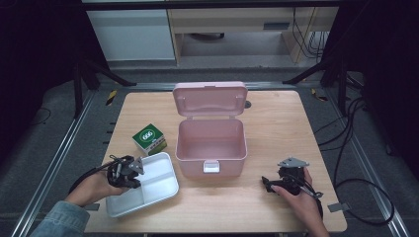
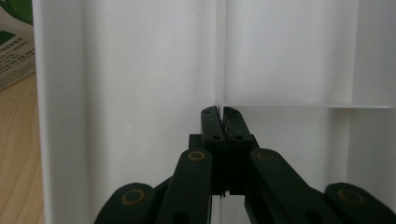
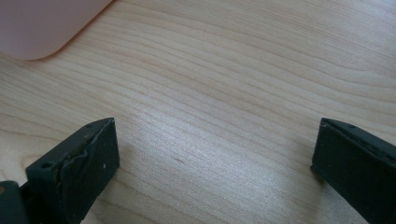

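A white tray (image 1: 158,190) with compartments lies at the front left of the wooden table (image 1: 276,128). My left gripper (image 1: 134,171) reaches over its left part. In the left gripper view that gripper (image 2: 222,112) is shut on the thin dividing wall of the tray (image 2: 140,93), the jaws pressed together around it. An open pink box (image 1: 211,148) with its lid (image 1: 210,98) raised stands at the table's middle. A hand holds my right gripper (image 1: 268,183) low at the front right. There the right gripper (image 3: 215,149) stands open over bare wood.
A small green and white carton (image 1: 149,139) stands between the tray and the pink box (image 3: 42,23); its edge (image 2: 14,46) shows beside the tray. Cables (image 1: 356,148) trail on the floor to the right. Black frame legs (image 1: 84,79) stand behind the table.
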### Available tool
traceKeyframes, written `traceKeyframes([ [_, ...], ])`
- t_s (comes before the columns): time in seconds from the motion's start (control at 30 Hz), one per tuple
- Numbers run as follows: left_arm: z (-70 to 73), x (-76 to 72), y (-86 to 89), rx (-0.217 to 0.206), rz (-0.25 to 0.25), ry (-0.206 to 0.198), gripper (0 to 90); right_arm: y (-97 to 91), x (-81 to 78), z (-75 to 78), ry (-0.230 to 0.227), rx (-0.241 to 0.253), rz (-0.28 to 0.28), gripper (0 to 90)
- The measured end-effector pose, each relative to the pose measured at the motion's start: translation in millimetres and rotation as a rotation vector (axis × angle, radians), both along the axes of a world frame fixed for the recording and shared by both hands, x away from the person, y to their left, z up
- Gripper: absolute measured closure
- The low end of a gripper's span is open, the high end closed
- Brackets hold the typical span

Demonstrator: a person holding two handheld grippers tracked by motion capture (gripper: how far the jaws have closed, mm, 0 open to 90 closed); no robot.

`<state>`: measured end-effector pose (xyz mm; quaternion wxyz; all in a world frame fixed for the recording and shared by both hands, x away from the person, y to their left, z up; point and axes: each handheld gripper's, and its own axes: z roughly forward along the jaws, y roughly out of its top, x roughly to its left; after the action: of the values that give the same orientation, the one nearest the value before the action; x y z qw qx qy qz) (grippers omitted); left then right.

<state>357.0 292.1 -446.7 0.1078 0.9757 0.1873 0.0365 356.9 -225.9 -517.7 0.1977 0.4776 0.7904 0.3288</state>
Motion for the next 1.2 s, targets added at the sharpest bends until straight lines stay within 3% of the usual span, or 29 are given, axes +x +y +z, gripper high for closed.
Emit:
traceKeyframes([
  [0.33, -12.3, 2.6, -3.4, 0.012, 0.019, 0.022, 89.1, 0.0, 0.0, 0.0, 0.0, 0.0, 0.0, 0.9],
  [0.47, -12.8, 3.5, -1.1, -0.015, 0.047, 0.016, 87.6, 0.0, 0.0, 0.0, 0.0, 0.0, 0.0, 0.9],
  [0.5, -7.8, 4.0, 1.2, -0.026, 0.079, -0.008, 75.1, 0.0, 0.0, 0.0, 0.0, 0.0, 0.0, 0.9],
  [0.57, -4.9, 4.2, 2.5, -0.029, 0.083, -0.013, 68.4, 0.0, 0.0, 0.0, 0.0, 0.0, 0.0, 0.9],
  [0.6, 5.5, 3.7, 6.5, -0.046, 0.097, -0.031, 60.5, 0.0, 0.0, 0.0, 0.0, 0.0, 0.0, 0.9],
  [0.63, 5.5, 3.7, 6.5, -0.046, 0.097, -0.031, 54.4, 0.0, 0.0, 0.0, 0.0, 0.0, 0.0, 0.9],
  [0.7, 23.8, 6.6, 13.7, -0.079, 0.157, -0.06, 44.9, 0.0, 0.0, 0.0, 0.0, 0.0, 0.0, 0.9],
  [0.73, 23.8, 6.6, 13.7, -0.079, 0.157, -0.06, 42.1, 0.0, 0.0, 0.0, 0.0, 0.0, 0.0, 0.9],
  [0.77, 35.3, 11.4, 18.9, -0.103, 0.205, -0.089, 37.0, 0.0, 0.0, 0.0, 0.0, 0.0, 0.0, 0.9],
  [0.8, 35.3, 11.4, 18.9, -0.103, 0.205, -0.089, 33.1, 0.0, 0.0, 0.0, 0.0, 0.0, 0.0, 0.9],
  [0.83, 44.1, 19.1, 23.5, -0.114, 0.258, -0.115, 28.6, 0.0, 0.0, 0.0, 0.0, 0.0, 0.0, 0.9],
  [0.87, 44.1, 19.1, 23.5, -0.114, 0.258, -0.115, 25.9, 0.0, 0.0, 0.0, 0.0, 0.0, 0.0, 0.9],
  [0.9, 48.5, 25.0, 26.0, -0.117, 0.288, -0.126, 25.9, 0.0, 0.0, 0.0, 0.0, 0.0, 0.0, 0.9],
  [0.97, 54.3, 37.9, 27.6, -0.129, 0.335, -0.142, 17.1, 0.0, 0.0, 0.0, 0.0, 0.0, 0.0, 0.9],
  [1.2, 56.2, 60.9, 23.1, -0.133, 0.367, -0.164, 8.4, 0.0, 0.0, 0.0, 0.0, 0.0, 0.0, 0.9],
])
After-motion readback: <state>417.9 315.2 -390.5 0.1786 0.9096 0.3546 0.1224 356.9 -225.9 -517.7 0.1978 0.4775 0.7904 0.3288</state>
